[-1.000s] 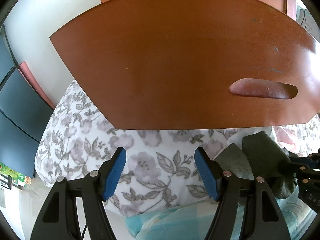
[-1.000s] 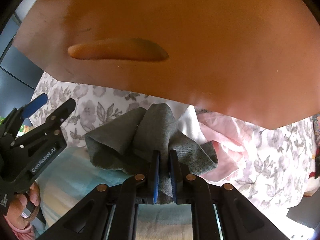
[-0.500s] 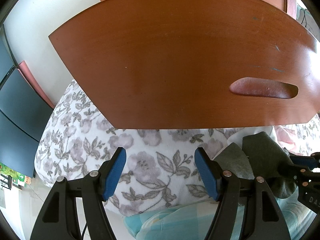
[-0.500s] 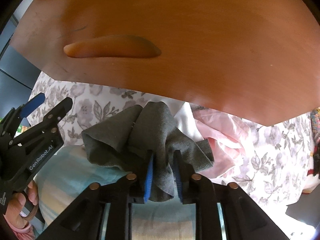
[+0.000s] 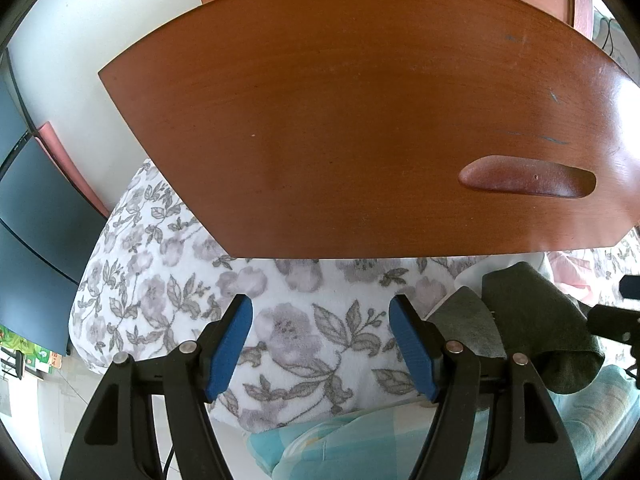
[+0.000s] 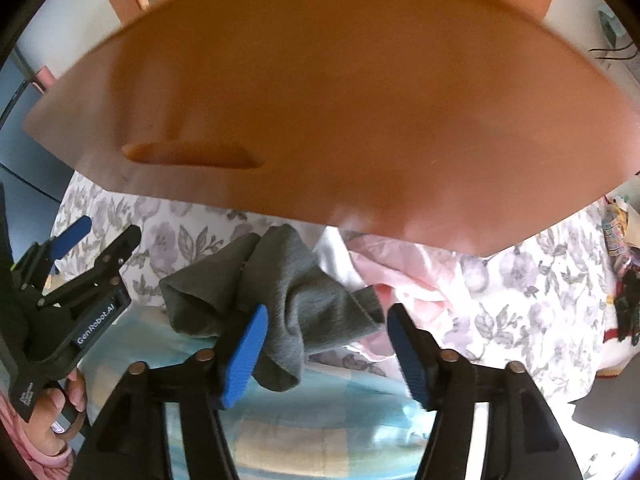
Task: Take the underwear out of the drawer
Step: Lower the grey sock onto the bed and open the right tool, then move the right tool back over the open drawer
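The right gripper (image 6: 324, 350) is pointing steeply down over the bed, and its jaws have just been opening; they are now standing wide. The grey underwear (image 6: 296, 304) is lying crumpled between them on the light blue checked cover (image 6: 280, 432). One fold is draping against the left blue pad (image 6: 244, 354), while the right pad is standing clear of the cloth, so nothing is being pinched.

The left gripper (image 5: 320, 344) is hovering over the floral blanket (image 5: 160, 280), its jaws apart with only the blanket's pattern showing between them; it is holding nothing. In the right wrist view this gripper is sitting at the left edge, with a hand (image 6: 52, 416) in a pink sleeve gripping its handle.

The underwear is lying just right of the left gripper's right finger (image 5: 416, 348), beside a pale pink garment (image 6: 404, 276). The brown wooden drawer front (image 5: 360, 120), with its recessed oval handle (image 5: 528, 176), is filling the upper part of both views, above the bedding. The drawer's interior is not showing.
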